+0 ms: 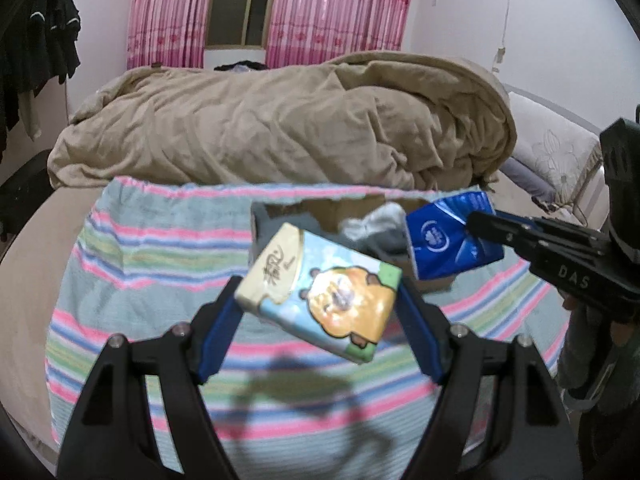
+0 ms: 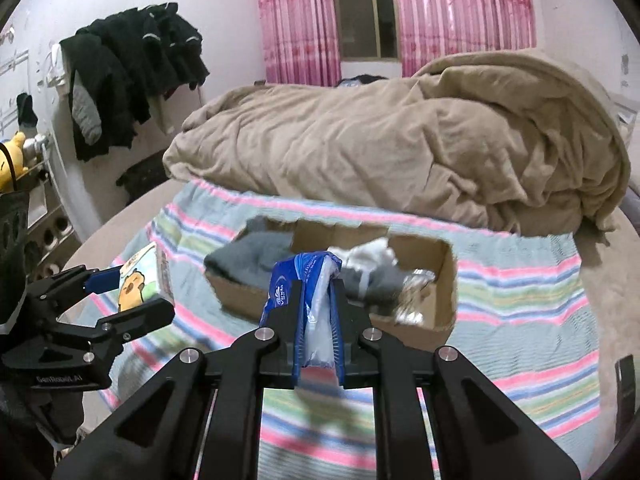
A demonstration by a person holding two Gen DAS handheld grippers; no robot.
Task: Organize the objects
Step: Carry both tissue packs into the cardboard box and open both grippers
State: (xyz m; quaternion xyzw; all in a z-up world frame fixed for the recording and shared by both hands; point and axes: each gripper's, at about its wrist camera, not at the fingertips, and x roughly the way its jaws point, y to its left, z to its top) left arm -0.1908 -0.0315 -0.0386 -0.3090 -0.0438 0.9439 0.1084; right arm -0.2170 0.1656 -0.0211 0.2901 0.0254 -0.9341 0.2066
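My left gripper [image 1: 318, 300] is shut on a tissue pack with a cartoon capybara [image 1: 320, 294] and holds it tilted above the striped towel, near the box's front left. It also shows in the right wrist view [image 2: 140, 280]. My right gripper [image 2: 316, 284] is shut on a crumpled blue tissue pack [image 2: 310, 276] and holds it at the box's near edge; the pack [image 1: 450, 236] and that gripper [image 1: 476, 226] show in the left wrist view too. The open cardboard box [image 2: 446, 264] holds grey cloth [image 2: 252, 254] and white and grey items [image 2: 372, 264].
The box stands on a striped towel [image 2: 520, 292] spread over the bed. A bunched tan blanket [image 2: 400, 136] lies behind it. Dark clothes [image 2: 128, 72] hang on the left wall, with pink curtains [image 2: 460, 12] at the back. A pillow [image 1: 556, 156] lies at right.
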